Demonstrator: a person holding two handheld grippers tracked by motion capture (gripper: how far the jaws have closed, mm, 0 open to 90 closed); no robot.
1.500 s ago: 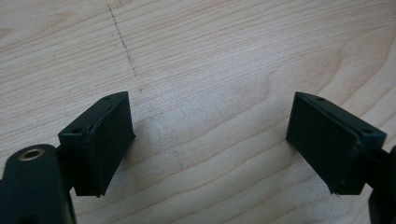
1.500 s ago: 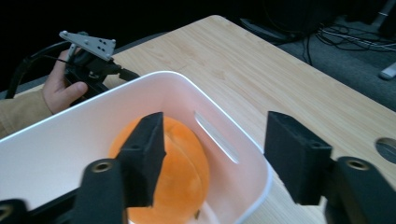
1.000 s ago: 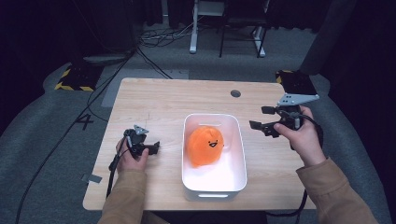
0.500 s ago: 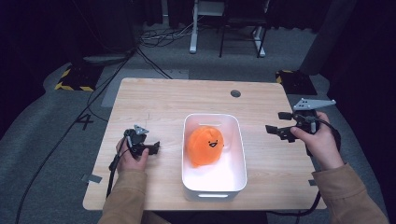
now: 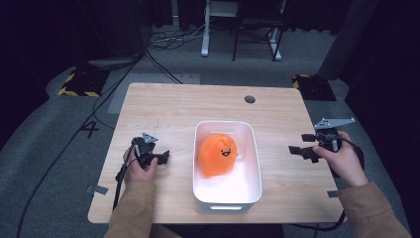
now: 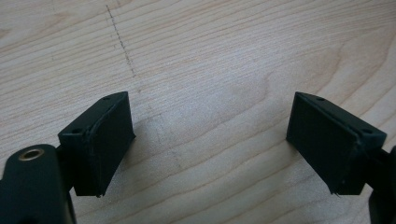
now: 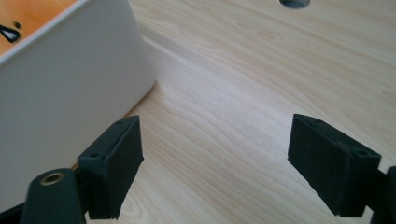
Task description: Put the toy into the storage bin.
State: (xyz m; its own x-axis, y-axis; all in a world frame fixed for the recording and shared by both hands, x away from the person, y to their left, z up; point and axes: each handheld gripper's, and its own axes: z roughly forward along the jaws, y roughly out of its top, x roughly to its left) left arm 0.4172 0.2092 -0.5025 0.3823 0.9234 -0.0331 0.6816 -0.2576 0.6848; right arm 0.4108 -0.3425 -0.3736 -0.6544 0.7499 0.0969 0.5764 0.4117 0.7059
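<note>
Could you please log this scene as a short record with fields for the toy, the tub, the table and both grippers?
toy: orange plush toy with a smiling face, lying inside the tub
tub: white tub near the middle of the table
table: wooden table, round hole near the far edge
left gripper: open, holding nothing, left of the tub
right gripper: open, holding nothing, right of the tub

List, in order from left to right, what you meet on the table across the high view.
left gripper → white bin → orange plush toy inside the bin → right gripper
</note>
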